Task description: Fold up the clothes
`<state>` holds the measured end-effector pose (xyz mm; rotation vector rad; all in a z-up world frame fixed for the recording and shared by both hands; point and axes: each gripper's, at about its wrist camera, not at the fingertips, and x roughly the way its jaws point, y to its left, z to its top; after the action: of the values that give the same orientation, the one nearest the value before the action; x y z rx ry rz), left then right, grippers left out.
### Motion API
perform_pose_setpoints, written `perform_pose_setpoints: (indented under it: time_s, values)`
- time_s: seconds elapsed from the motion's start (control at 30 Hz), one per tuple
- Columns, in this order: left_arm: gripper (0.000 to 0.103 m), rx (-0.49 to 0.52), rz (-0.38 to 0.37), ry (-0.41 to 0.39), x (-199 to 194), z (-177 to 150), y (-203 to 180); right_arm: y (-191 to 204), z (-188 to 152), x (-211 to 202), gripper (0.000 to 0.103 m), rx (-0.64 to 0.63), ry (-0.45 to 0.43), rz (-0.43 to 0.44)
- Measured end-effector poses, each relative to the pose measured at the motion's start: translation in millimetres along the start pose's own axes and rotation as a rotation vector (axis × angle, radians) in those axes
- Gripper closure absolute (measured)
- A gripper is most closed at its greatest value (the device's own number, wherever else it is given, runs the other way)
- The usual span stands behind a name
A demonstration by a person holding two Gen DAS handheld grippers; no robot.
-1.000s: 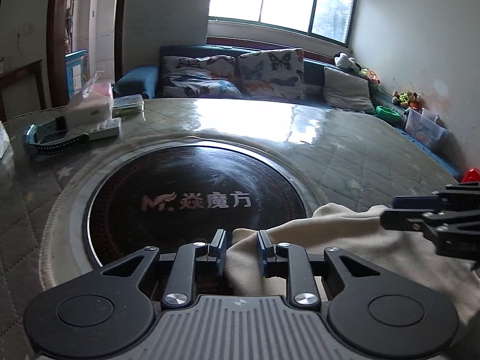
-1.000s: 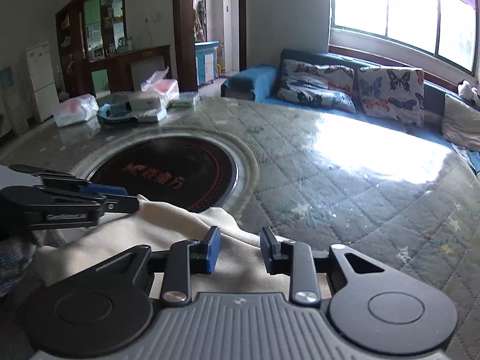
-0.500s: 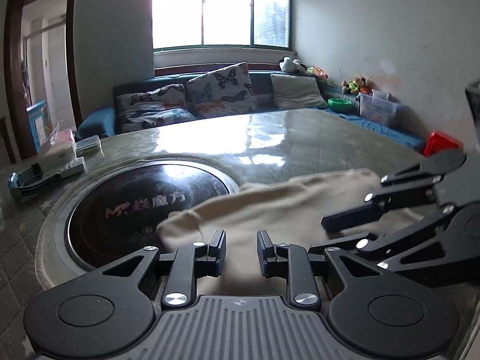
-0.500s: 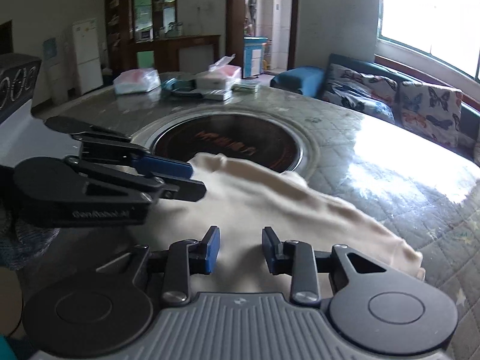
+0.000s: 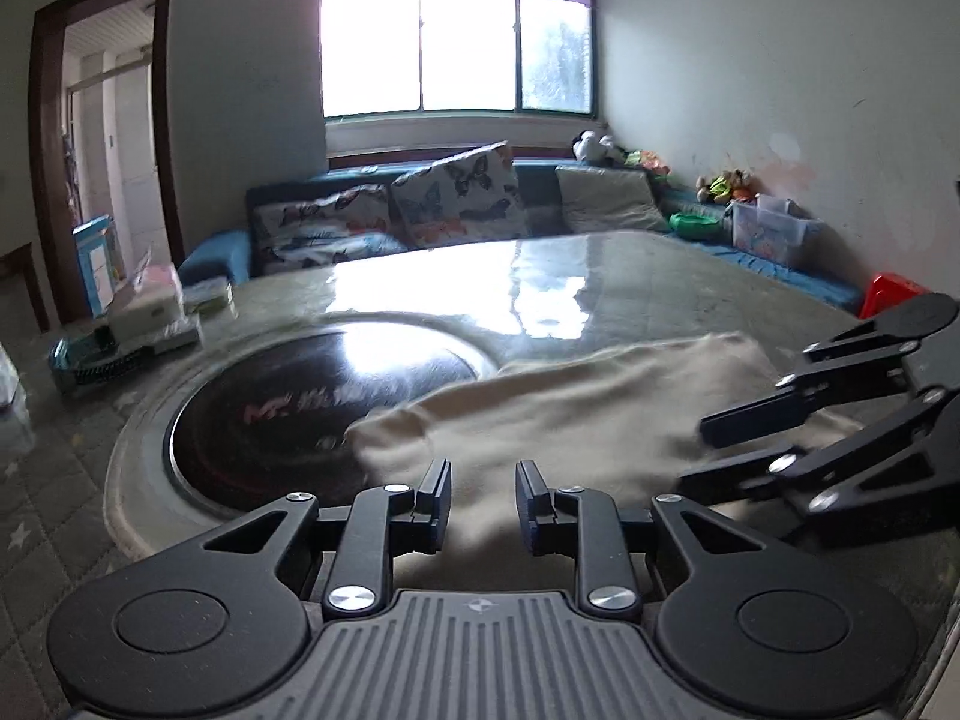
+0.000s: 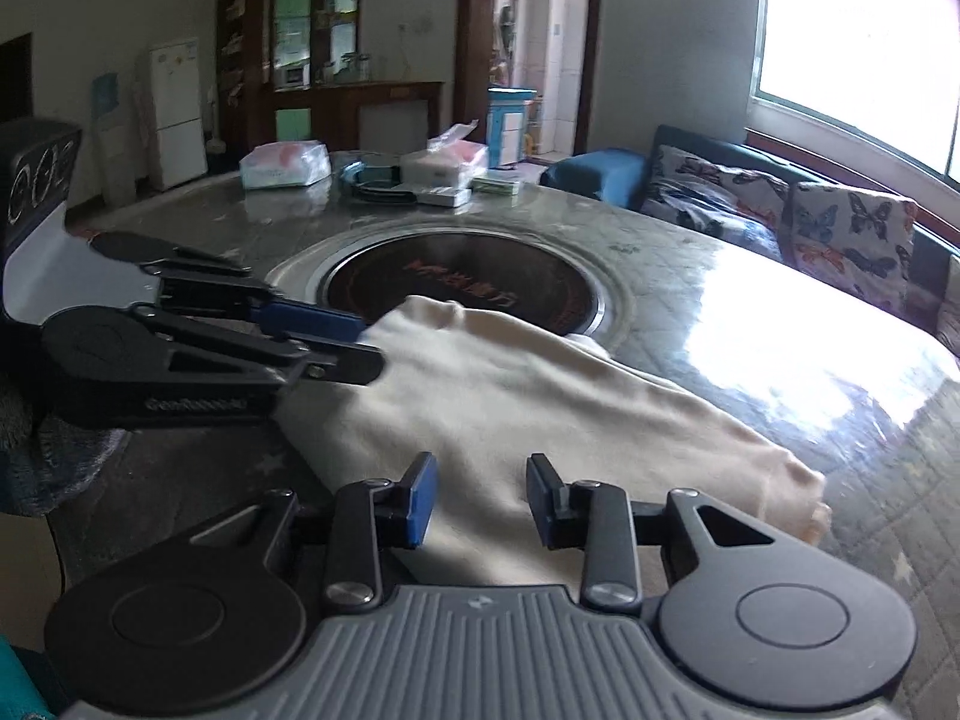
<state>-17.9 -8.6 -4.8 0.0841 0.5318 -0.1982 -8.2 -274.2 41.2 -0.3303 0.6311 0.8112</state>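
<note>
Just ahead of my left gripper and right gripper lies the cream garment, folded on the table. Both jaws stand slightly parted, pinching nothing; the right's have just been opening.

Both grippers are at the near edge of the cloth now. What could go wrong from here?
1. The left gripper and right gripper both look open over the cream cloth, so a pull now may move nothing.
2. The cloth's far end overlaps the dark round hob; dragging could bunch it there.
3. The grippers sit close together and may knock each other.
</note>
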Motion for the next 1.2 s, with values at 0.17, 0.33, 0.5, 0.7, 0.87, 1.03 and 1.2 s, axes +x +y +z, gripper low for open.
perform_pose_setpoints:
  time_s: [0.17,0.33,0.5,0.7,0.87,1.03,1.2]
  values:
    - [0.077,0.000,0.018,0.012,3.4,-6.9,1.5,-8.2,-11.6,-2.4,0.071,0.038,0.031,-0.020]
    - [0.077,-0.006,0.022,0.013,4.2,-7.3,2.3,-18.0,-15.7,-22.3,0.071,0.068,0.001,-0.044]
    - [0.076,-0.012,0.021,0.012,3.8,-8.9,3.6,-27.6,-30.9,-20.7,0.071,0.098,0.049,-0.080]
    - [0.076,-0.018,0.021,0.009,4.0,-10.5,4.5,-35.5,-36.8,-35.0,0.071,0.132,0.049,-0.100]
    - [0.074,-0.028,0.019,0.011,4.0,-10.9,5.8,-43.4,-37.0,-41.3,0.071,0.150,0.051,-0.104]
    - [0.071,-0.040,0.024,0.014,4.4,-11.1,7.4,-53.4,-20.2,-36.5,0.071,0.157,-0.007,-0.131]
    - [0.070,-0.043,0.026,0.014,3.9,-11.2,7.6,-63.6,-7.6,-14.4,0.071,0.198,-0.032,-0.146]
